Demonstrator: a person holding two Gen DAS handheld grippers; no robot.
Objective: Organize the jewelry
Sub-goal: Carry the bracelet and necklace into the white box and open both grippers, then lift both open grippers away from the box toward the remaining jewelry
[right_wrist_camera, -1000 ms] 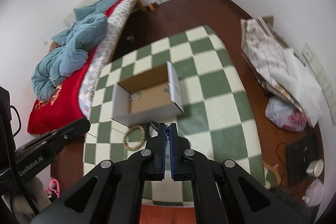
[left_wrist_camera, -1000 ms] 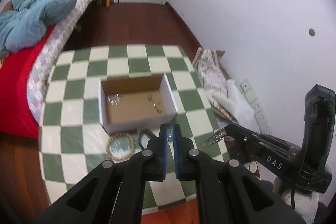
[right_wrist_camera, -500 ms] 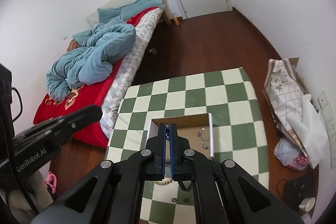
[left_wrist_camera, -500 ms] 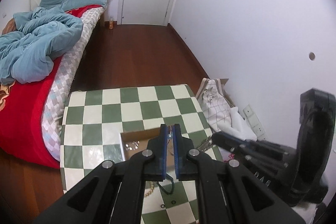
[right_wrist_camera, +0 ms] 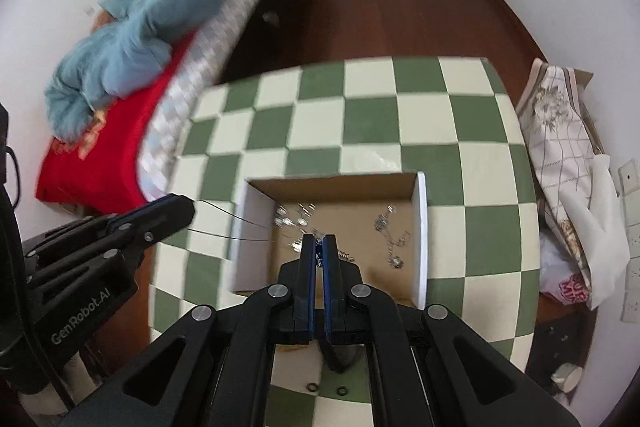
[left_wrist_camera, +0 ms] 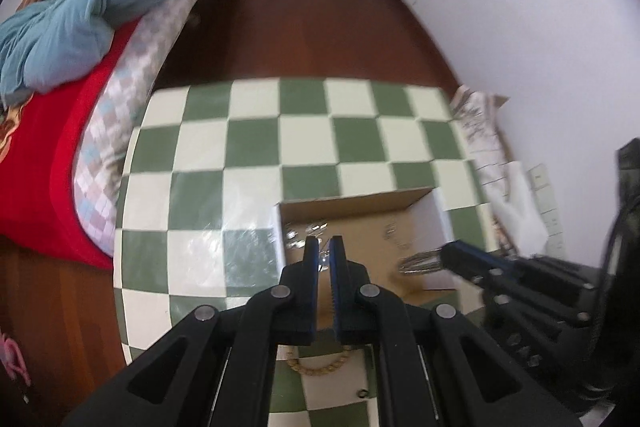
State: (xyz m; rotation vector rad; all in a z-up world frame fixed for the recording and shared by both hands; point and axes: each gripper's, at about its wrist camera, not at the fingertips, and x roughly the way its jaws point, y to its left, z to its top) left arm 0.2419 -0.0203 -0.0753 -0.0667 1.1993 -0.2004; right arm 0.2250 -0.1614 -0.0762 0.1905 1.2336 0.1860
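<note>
On the far left a bed (right_wrist_camera: 132, 131) carries a red sheet and a rumpled blue quilt (right_wrist_camera: 140, 39). The left tool (left_wrist_camera: 324, 259), matte black with blue ribbed pads, is clenched on a thin dark cord (right_wrist_camera: 228, 227), whose two strands trail from its tip toward the box. The desk (right_wrist_camera: 372, 119) wears a glossy green-and-cream checkered cover. On it sits an open cardboard box (right_wrist_camera: 420, 227), white outside, brown inside, holding tangled silvery chains (right_wrist_camera: 390, 239). Above it the right tool (right_wrist_camera: 319, 247) is clenched on a silvery chain bundle (left_wrist_camera: 420, 263). A wooden bead bracelet (left_wrist_camera: 320, 367) and small dark rings (right_wrist_camera: 326, 389) lie on the desk's near edge. Patterned fabric (right_wrist_camera: 560, 131) slumps against the wall on the right.
</note>
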